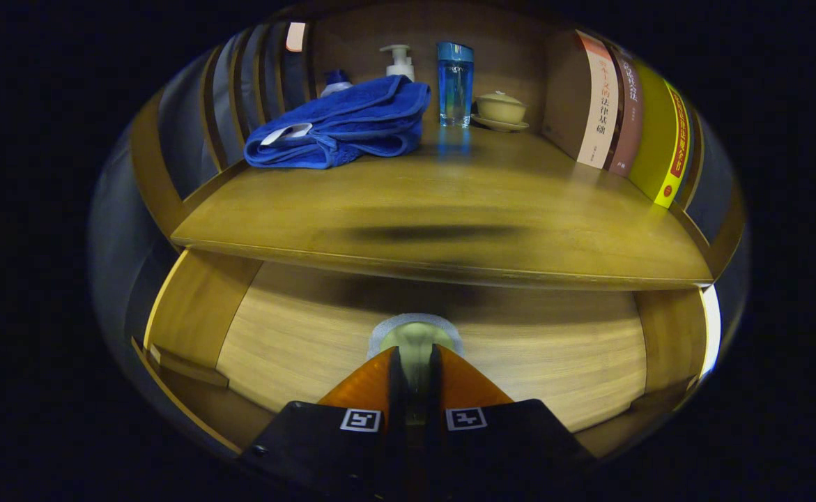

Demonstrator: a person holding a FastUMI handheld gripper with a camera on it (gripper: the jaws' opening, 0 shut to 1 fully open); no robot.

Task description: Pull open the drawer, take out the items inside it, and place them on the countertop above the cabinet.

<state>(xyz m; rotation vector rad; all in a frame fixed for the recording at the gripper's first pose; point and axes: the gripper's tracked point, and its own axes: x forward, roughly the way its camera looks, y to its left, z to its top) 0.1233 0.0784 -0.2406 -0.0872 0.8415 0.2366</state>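
The light wooden drawer front (296, 348) sits under the countertop (449, 209). At its middle is a round pale knob (414, 332) on a grey base ring. My gripper (415, 354) is right against the drawer front, its two fingers closed on the knob from left and right. The inside of the drawer and anything in it are hidden behind the front panel.
At the back of the countertop are a folded blue towel (341, 125), a white pump bottle (398, 63), a tall blue bottle (455, 84) and a lidded bowl on a saucer (499, 110). Upright books (630, 118) line its right side. Wooden cabinet sides (195, 307) flank the drawer.
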